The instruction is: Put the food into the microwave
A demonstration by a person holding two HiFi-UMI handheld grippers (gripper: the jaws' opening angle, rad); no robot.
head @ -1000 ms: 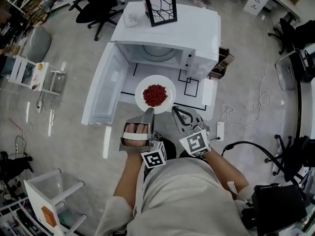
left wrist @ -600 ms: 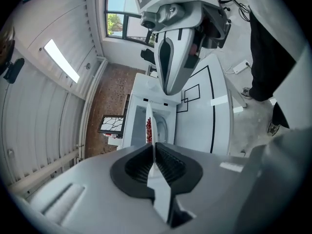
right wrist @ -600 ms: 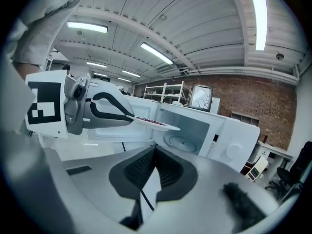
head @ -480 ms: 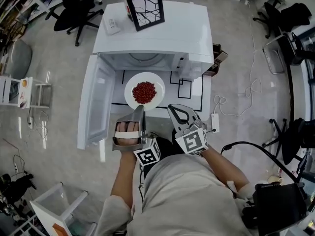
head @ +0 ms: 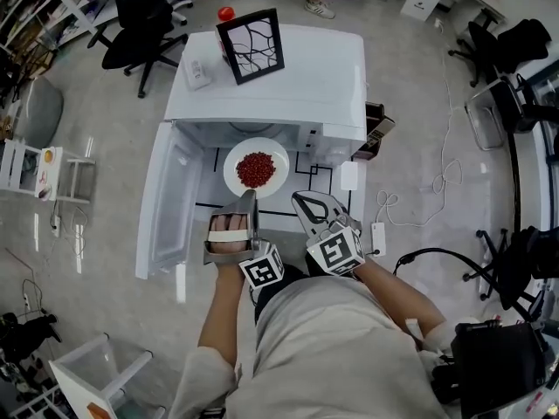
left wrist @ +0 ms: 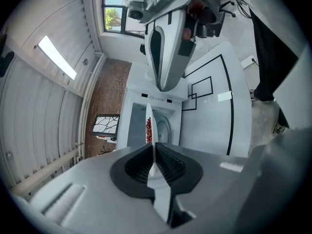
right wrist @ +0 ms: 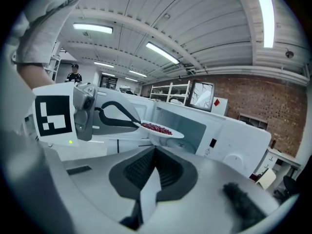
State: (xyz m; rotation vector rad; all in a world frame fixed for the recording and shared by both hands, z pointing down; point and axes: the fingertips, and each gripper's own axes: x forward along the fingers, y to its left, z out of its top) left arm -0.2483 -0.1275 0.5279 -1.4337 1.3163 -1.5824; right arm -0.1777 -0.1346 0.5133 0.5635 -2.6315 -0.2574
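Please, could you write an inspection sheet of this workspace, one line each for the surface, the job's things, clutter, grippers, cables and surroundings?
Surface: white table with black line markings, carrying the microwave.
Job's things: white microwave oven, its door swung open; round white plate of small red food pieces, held at the oven's mouth.
Clutter: black picture frame and small white device on the oven's top; white box on the table.
Grippers: left gripper shut on the plate's rim; right gripper shut, empty.
Cables: white cable loose on the floor.
Surroundings: black office chair.
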